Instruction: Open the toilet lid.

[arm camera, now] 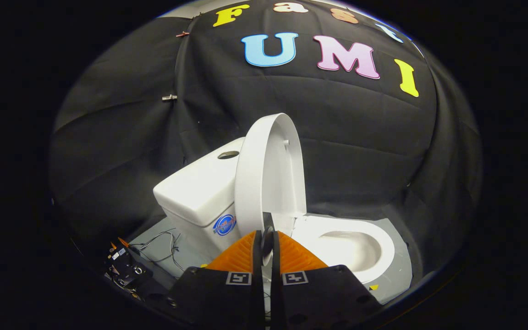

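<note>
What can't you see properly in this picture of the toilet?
- Lower edge of the raised white plastic toilet lid: hidden behind the gripper fingers, nearly closed, so a pinch on it cannot be confirmed.
- Near rim of the white ceramic toilet bowl: covered by the gripper body.
- Round blue sticker on the white ceramic tank: too small to read.
- Thin tangled wires on the grey floor: too fine to trace.

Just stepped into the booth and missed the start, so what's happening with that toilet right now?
A person is working a hand-held gripper on a white toilet. The toilet lid already stands raised, about upright, next to the tank, and the bowl lies open just beyond the fingers. The fingers are nearly closed, with a thin gap between them, right at the lid's lower edge; I cannot tell whether they pinch it. Loose wires lie on the floor beside the tank.
</note>
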Demonstrator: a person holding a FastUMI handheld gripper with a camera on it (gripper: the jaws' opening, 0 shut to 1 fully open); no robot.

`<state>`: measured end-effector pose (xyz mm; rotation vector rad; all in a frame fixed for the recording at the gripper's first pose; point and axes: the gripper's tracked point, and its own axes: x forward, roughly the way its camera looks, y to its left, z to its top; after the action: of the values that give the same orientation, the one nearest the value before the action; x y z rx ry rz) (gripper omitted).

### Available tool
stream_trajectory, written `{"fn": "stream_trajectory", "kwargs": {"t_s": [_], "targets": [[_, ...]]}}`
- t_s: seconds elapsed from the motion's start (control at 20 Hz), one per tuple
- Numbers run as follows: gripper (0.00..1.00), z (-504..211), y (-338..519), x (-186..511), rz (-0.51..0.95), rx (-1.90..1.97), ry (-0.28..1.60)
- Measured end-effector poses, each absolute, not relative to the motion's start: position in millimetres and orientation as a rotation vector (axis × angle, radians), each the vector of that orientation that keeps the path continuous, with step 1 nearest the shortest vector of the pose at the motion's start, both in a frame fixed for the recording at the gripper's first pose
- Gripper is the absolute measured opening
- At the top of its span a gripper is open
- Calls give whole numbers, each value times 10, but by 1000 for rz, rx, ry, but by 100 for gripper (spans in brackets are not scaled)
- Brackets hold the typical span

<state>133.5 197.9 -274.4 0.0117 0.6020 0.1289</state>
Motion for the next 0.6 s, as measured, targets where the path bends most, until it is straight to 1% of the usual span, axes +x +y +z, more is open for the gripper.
{"fn": "stream_trajectory", "kwargs": {"t_s": [0.6], "targets": [[10,-2754,2196,1354,136,-53,596]]}}
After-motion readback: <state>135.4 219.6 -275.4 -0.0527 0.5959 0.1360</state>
